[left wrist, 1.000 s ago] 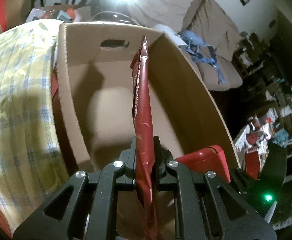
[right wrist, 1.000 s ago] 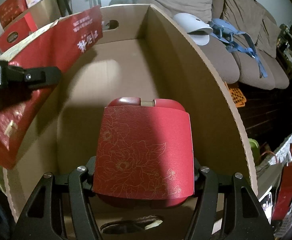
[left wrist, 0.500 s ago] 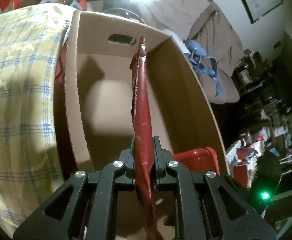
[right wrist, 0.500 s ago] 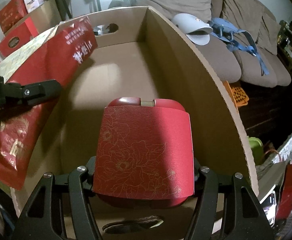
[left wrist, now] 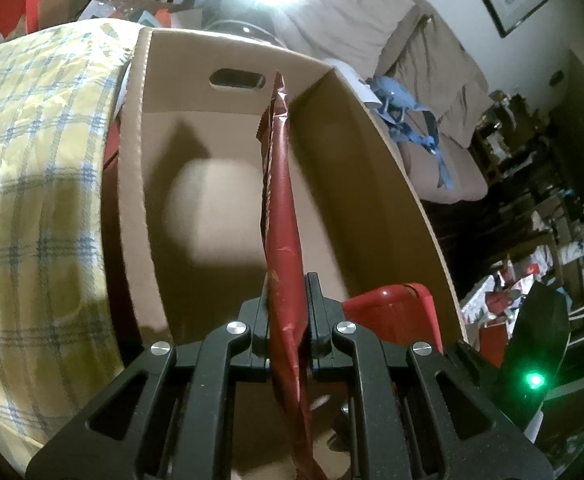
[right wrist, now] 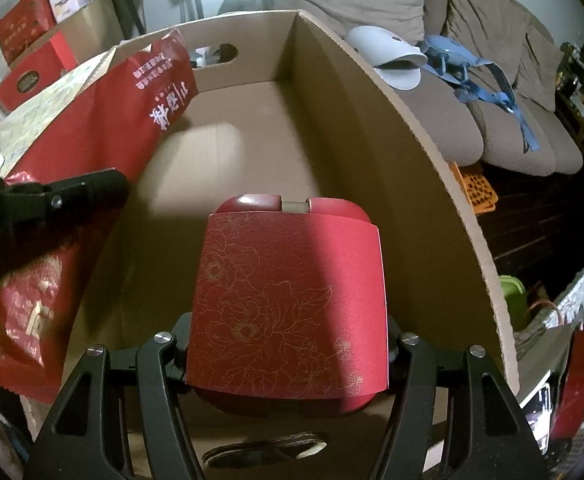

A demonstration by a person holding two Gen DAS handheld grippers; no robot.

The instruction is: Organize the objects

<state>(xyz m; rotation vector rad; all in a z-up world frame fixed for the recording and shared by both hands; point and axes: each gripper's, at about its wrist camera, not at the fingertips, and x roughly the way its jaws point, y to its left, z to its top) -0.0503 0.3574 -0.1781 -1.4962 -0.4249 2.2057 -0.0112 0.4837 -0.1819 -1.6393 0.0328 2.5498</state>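
Observation:
A flat red foil packet [left wrist: 282,216] stands edge-on between the jaws of my left gripper [left wrist: 287,308], which is shut on it over an open cardboard box [left wrist: 228,168]. In the right wrist view the same packet [right wrist: 104,116] hangs over the box's left wall, with the left gripper [right wrist: 52,200] across it. My right gripper [right wrist: 290,350] is shut on a red case with a gold flower sleeve [right wrist: 292,300], held inside the near end of the box [right wrist: 372,128]. That case [left wrist: 392,312] also shows at lower right in the left wrist view.
A yellow plaid cloth [left wrist: 32,200] lies left of the box. A beige sofa [right wrist: 492,80] with a white cap [right wrist: 392,56] and blue straps [right wrist: 472,72] is to the right. Red gift boxes [right wrist: 32,52] stack at far left. The box has handle holes in its end walls.
The left gripper has shifted with the packet, which now hangs lower against the box's left wall and further forward. The right gripper and its red case have stayed put.

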